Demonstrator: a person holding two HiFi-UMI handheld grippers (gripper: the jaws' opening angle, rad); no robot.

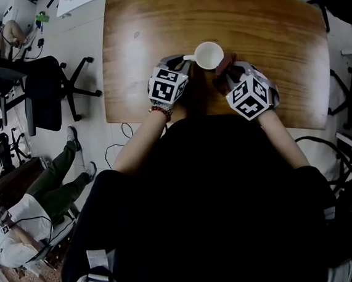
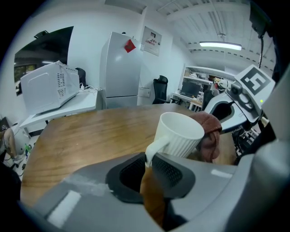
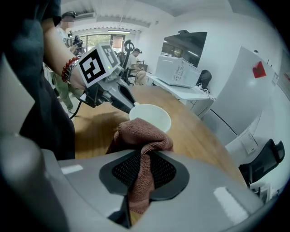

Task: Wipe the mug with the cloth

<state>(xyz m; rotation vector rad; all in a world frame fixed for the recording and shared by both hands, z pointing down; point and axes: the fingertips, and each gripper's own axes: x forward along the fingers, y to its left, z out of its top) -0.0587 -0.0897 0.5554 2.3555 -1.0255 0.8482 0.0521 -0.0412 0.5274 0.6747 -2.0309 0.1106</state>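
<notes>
1. Left gripper (image 2: 148,168): jaws clamped on the mug's (image 2: 180,132) handle (image 2: 153,153). The handle runs down into the narrow gap between the pads.
2. The mug is white with a ribbed wall, mouth up. It sits just past the left jaw tips, over the near-middle of the table (image 1: 264,29).
3. Right gripper (image 3: 144,168): jaws clenched on the cloth (image 3: 144,136). One strip goes down between the pads and the rest bunches up over the tips.
4. The cloth is reddish-brown. The bunch sits on the mug's side opposite the handle. In the left gripper view it is hard up against the wall. In the right gripper view it overlaps the near rim.
5. Head view: the grippers are side by side near the table's front edge with the mug between their tips, the left on the handle side and the right on the cloth side.
6. Hidden: the mug's base is behind the left gripper's body, so I can't tell whether it stands on the table or is lifted.
7. Hidden: the spot where cloth meets mug. The mug blocks it in the left gripper view and the bunch itself blocks it in the right gripper view.
8. Head view: the jaw tips are mostly under the marker cubes and too small to read. The person's black torso covers the table's front edge.
9. The cloth's lower end is cut off below the pads in the right gripper view.
</notes>
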